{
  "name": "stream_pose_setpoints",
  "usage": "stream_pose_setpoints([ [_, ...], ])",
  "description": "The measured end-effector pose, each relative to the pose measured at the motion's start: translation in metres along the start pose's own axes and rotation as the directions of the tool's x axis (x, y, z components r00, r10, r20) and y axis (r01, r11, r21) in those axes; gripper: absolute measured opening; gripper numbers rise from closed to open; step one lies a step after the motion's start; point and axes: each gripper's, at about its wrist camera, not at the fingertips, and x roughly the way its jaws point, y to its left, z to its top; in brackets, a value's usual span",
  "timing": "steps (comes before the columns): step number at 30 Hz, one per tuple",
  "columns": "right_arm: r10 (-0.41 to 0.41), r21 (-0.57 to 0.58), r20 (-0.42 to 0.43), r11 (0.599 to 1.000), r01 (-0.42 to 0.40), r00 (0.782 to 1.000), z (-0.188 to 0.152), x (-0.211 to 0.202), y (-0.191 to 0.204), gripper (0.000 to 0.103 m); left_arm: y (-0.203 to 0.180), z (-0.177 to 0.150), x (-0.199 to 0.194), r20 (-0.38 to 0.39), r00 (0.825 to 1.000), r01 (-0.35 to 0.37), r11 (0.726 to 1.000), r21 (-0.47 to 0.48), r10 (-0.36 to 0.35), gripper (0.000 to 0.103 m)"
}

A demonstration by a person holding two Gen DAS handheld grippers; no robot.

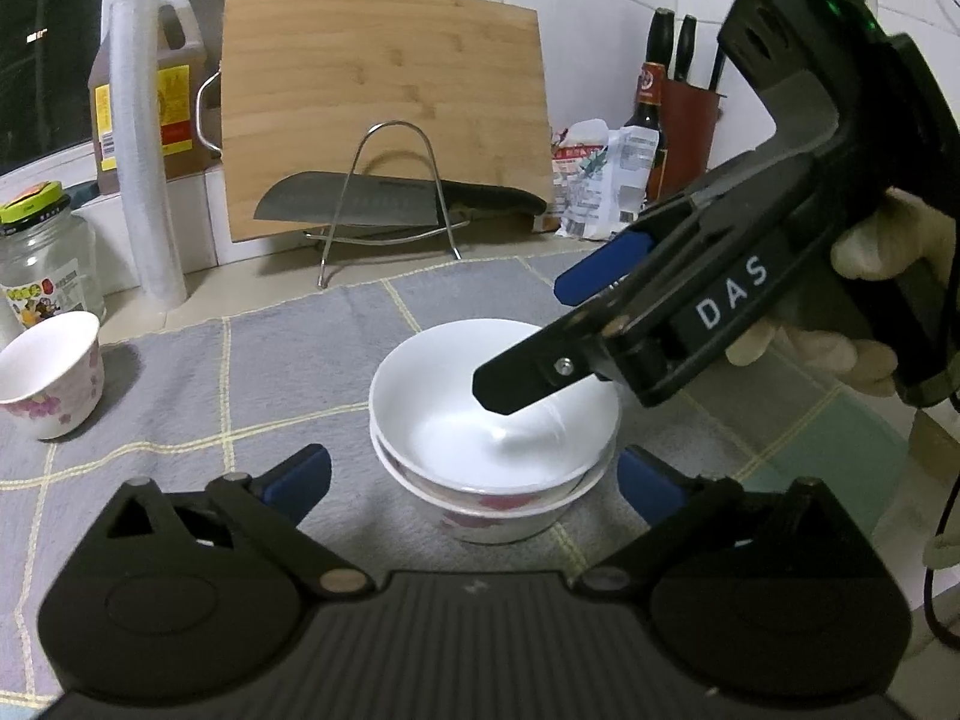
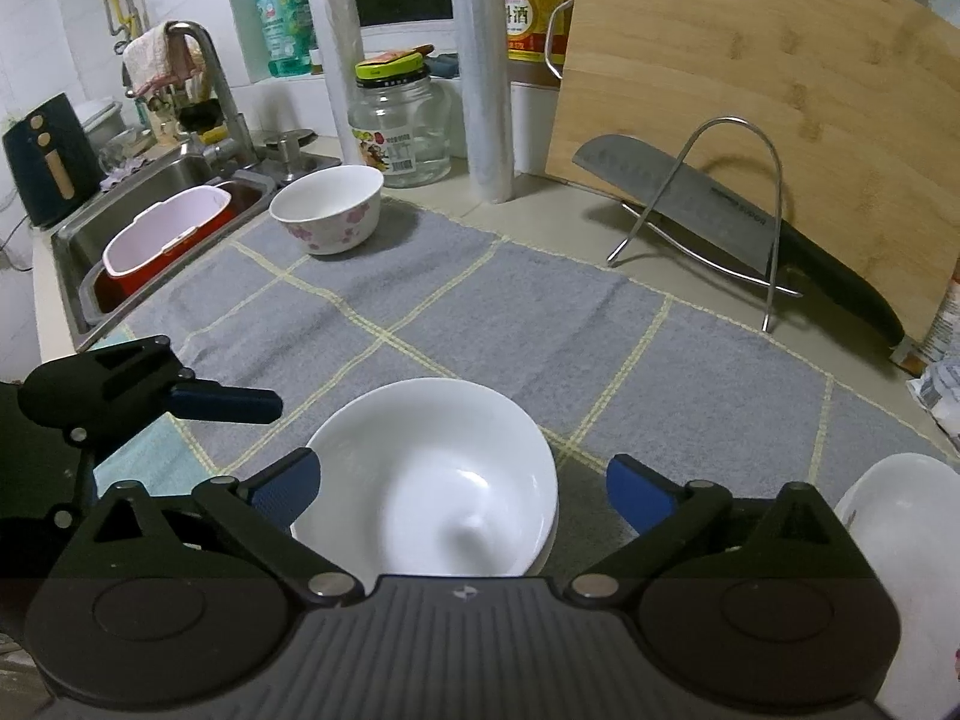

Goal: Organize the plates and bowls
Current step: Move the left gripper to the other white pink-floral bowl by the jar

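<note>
So the white bowl (image 1: 493, 414) is sitting nested inside a flowered bowl (image 1: 498, 516), stacked dead centre of the left wrist view on the grey checked cloth (image 1: 180, 396). In the right wrist view the same stack sits at the bottom middle.

Left tool (image 1: 474, 477) has both blue pads spread wide on either side of the stack, not touching it, nothing in its grip. Right tool (image 2: 462, 489) is spread wide too, pads flanking the white bowl's rim with nothing held. From the left camera you can see it reaching in from the right of the frame, one black finger hanging over the bowl's inside, with a gloved hand (image 1: 864, 300) behind it.

Another flowered bowl (image 2: 327, 210) stands by itself near the upper left of the cloth, well apart from the stack. A white dish (image 2: 900, 516) is partly visible at the lower right edge of the right view.

Further back on the desk: a glass jar (image 2: 401, 126) with a green lid, a roll of cling film (image 2: 483, 72), and a bamboo cutting board (image 1: 384, 102) leaning behind a wire rack that holds a cleaver (image 1: 360, 201). Sink (image 2: 180, 192) is at the upper left in the right view.
</note>
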Motion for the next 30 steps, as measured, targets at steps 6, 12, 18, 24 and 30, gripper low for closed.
stream_pose_setpoints([
  [6, -0.059, 0.039, 0.018, 0.998, 0.058, 0.998, -0.003, -0.005, 0.016, 0.103, 0.014, -0.005, -0.015, 0.015, 1.0, 0.026, 1.0, 0.016, -0.027, 0.102],
  [12, -0.109, 0.06, 0.029, 0.992, 0.107, 0.994, -0.007, -0.009, 0.038, 0.103, 0.031, -0.012, -0.029, 0.024, 0.999, 0.027, 1.0, 0.012, -0.027, 0.102],
  [18, -0.094, 0.031, 0.039, 0.995, 0.093, 0.995, -0.008, -0.014, 0.05, 0.103, 0.043, -0.02, -0.036, -0.004, 1.0, -0.018, 0.997, -0.07, 0.018, 0.102],
  [24, -0.067, -0.022, 0.066, 0.997, 0.068, 0.996, -0.01, -0.018, 0.048, 0.103, 0.04, -0.022, -0.044, -0.04, 0.99, -0.142, 0.983, -0.12, 0.138, 0.102],
  [30, -0.023, -0.056, 0.094, 0.998, 0.029, 0.995, -0.011, -0.021, 0.042, 0.103, 0.037, -0.018, -0.052, -0.071, 0.967, -0.251, 0.957, -0.143, 0.243, 0.102],
])
